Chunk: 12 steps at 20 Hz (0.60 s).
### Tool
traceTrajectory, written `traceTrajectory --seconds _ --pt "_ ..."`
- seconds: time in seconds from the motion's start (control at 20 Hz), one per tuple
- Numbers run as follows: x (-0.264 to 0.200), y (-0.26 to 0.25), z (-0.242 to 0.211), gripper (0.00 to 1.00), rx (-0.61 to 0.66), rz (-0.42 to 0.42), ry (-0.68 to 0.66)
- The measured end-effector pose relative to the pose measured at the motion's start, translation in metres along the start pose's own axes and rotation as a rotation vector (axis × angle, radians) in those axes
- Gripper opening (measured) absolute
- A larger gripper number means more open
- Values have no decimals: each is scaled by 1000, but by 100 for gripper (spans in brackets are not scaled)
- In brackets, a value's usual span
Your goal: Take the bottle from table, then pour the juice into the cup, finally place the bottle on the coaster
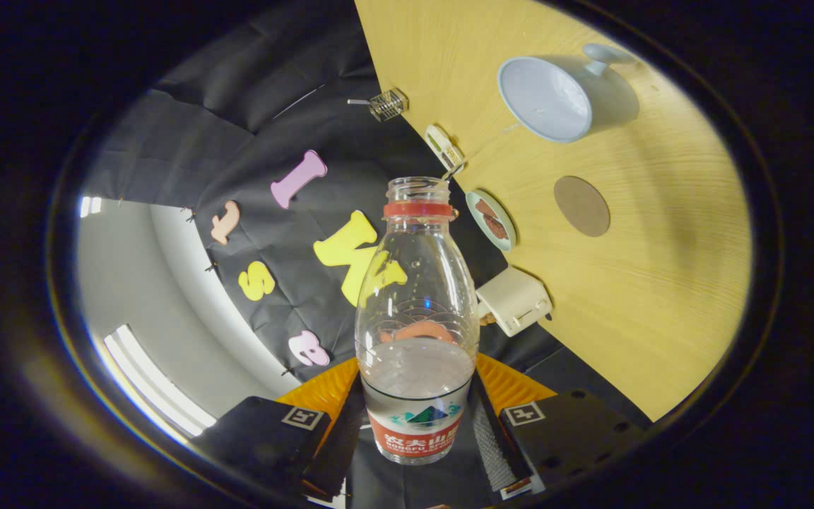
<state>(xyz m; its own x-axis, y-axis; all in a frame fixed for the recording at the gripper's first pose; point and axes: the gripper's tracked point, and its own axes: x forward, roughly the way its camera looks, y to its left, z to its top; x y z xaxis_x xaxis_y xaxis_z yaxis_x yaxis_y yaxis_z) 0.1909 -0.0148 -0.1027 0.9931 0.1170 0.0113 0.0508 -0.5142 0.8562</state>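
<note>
Gripper view: my gripper (417, 424) is clamped on the bottle (417, 318), both fingers (495, 442) pressing its labelled lower body. The grip sits low, which leaves the uncapped neck free for pouring. The view is rolled, so the table (661, 318) stands to the right of the bottle. Liquid remains in the lower part of the bottle. The cup (547, 99) lies beyond the bottle mouth, up and to the right. The coaster (581, 206) sits between cup and bottle, ready to receive the bottle afterwards.
</note>
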Motion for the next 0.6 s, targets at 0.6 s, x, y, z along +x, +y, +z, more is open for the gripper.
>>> traceTrajectory --seconds 0.6 --pt "3 -4 19 77 40 -5 -31"
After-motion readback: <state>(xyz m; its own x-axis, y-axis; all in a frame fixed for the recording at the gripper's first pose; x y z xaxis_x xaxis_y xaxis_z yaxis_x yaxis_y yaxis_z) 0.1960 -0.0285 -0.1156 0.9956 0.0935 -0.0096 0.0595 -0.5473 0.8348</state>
